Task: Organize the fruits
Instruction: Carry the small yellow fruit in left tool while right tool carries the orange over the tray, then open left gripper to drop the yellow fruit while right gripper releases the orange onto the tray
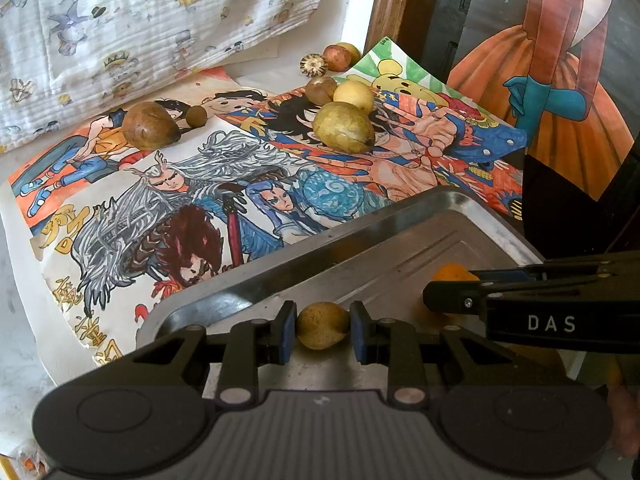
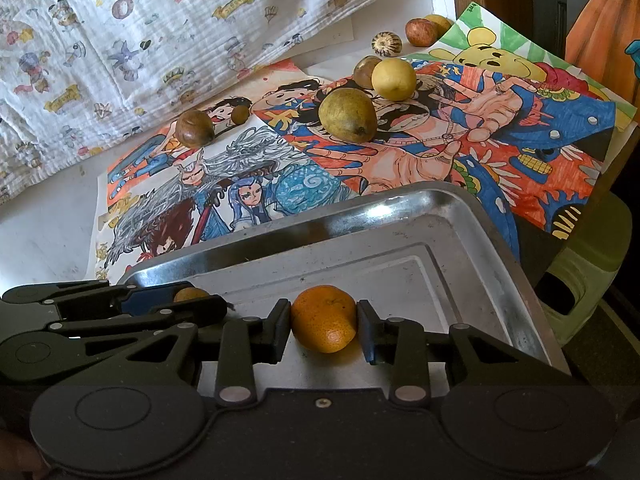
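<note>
Both grippers sit over the metal tray [image 2: 472, 216] at frame bottom: left gripper [image 1: 323, 326] pads flank a yellow-brown fruit [image 1: 322, 325], right gripper [image 2: 324, 324] brackets the orange [image 2: 323, 323], w/ a sliver of gap each side, so can't tell if clamped or just let go. Best move imo: lower till fruit rests on tray floor, open slow, back out straight so nothing rolls; pear-like fruit [image 2: 347, 115] & others wait upper centre on the drawings [image 2: 500, 140].
</note>
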